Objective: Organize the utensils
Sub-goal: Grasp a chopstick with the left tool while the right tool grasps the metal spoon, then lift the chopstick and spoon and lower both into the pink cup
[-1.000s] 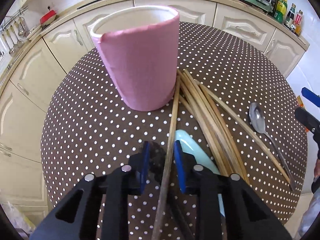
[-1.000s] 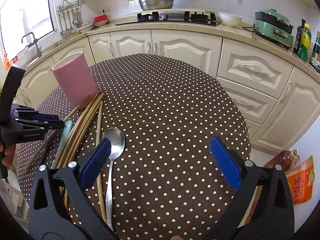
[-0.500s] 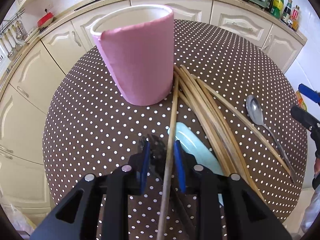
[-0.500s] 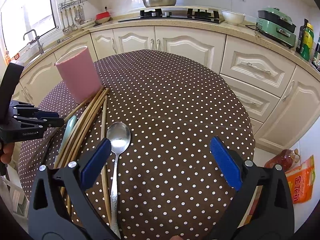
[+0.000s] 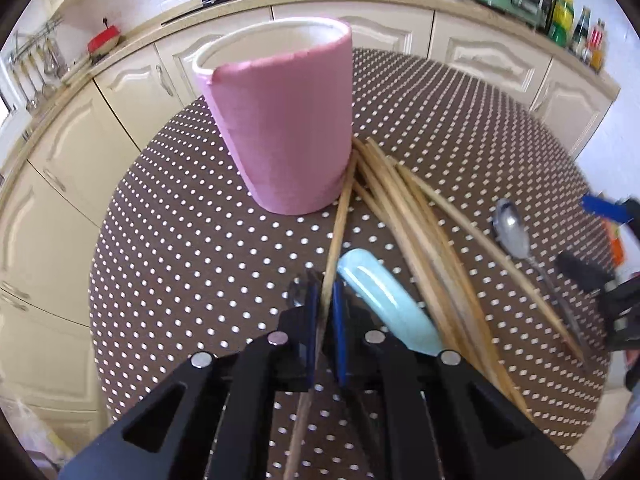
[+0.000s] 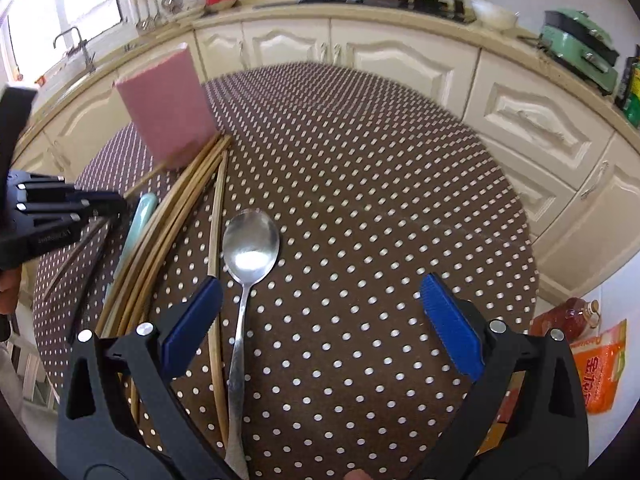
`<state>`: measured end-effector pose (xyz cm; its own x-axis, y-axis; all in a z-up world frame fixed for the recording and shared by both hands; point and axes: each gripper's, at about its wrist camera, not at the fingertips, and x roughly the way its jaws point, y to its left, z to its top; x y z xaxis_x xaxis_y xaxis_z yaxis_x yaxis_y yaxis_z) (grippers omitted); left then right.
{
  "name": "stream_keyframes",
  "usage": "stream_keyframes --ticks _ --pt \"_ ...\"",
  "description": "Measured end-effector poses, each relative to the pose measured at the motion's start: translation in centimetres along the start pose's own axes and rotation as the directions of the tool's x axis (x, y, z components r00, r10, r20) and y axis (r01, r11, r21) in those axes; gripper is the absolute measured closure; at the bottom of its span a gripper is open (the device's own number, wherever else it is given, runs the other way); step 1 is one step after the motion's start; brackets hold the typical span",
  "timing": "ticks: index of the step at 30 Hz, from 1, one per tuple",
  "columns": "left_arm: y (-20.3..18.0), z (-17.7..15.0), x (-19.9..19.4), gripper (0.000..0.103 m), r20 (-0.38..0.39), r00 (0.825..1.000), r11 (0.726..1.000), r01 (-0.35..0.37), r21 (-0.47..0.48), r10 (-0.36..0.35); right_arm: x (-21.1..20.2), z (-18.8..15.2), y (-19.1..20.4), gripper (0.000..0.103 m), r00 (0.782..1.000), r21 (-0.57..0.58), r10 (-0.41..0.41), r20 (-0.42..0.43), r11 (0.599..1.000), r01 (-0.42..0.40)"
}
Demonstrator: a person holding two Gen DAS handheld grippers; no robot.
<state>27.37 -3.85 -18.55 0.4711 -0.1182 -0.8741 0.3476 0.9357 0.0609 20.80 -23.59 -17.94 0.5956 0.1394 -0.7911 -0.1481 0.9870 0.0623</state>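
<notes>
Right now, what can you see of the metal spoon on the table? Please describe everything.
The metal spoon is shiny silver with an oval bowl facing up and a long thin handle. It lies flat on the dotted tablecloth, bowl pointing towards the cabinets, beside the chopsticks. Nothing grips it; its handle passes near one finger of the open right gripper.

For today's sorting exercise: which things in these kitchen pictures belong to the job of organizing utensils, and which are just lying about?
Belong to the job:
pink cup
chopsticks
single chopstick, pinched in the left gripper, whose jaws have just closed on it
metal spoon
light blue spoon
right gripper, open

Just lying about:
green cooker
bottle on floor
orange bag
</notes>
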Motion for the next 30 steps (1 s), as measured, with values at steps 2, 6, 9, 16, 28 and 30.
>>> stream_keyframes --ticks 2,6,9,16,28,30 --pt "-0.1 -0.3 -0.8 0.096 0.028 1.000 1.000 0.003 -0.003 -0.003 0.5 0.1 0.3 0.006 0.999 -0.018 0.015 -0.047 1.000 -0.016" --pt "-0.7 -1.1 -2.9 0.097 0.079 0.997 1.000 0.026 -0.005 -0.026 1.3 0.5 1.2 0.021 0.991 -0.068 0.045 -0.128 0.996 -0.054" --pt "-0.9 -2.0 -4.4 0.098 0.119 0.992 0.999 0.045 -0.009 -0.044 2.2 0.8 2.1 0.035 0.982 -0.121 0.011 -0.186 0.992 -0.034" --pt "-0.5 -3.6 -8.7 0.098 0.232 0.969 0.994 0.101 -0.033 -0.090 2.9 2.0 3.9 0.068 0.952 -0.206 -0.006 -0.305 0.977 -0.060" --pt "0.4 -5.1 -14.2 0.098 0.412 0.904 0.980 0.170 -0.100 -0.115 4.1 4.0 5.3 0.099 0.924 -0.174 0.035 -0.381 0.979 -0.109" --pt "0.9 -5.5 -14.8 0.098 0.442 0.890 0.977 0.179 -0.117 -0.110 3.5 4.1 4.8 0.099 0.932 -0.147 0.065 -0.355 0.981 -0.125"
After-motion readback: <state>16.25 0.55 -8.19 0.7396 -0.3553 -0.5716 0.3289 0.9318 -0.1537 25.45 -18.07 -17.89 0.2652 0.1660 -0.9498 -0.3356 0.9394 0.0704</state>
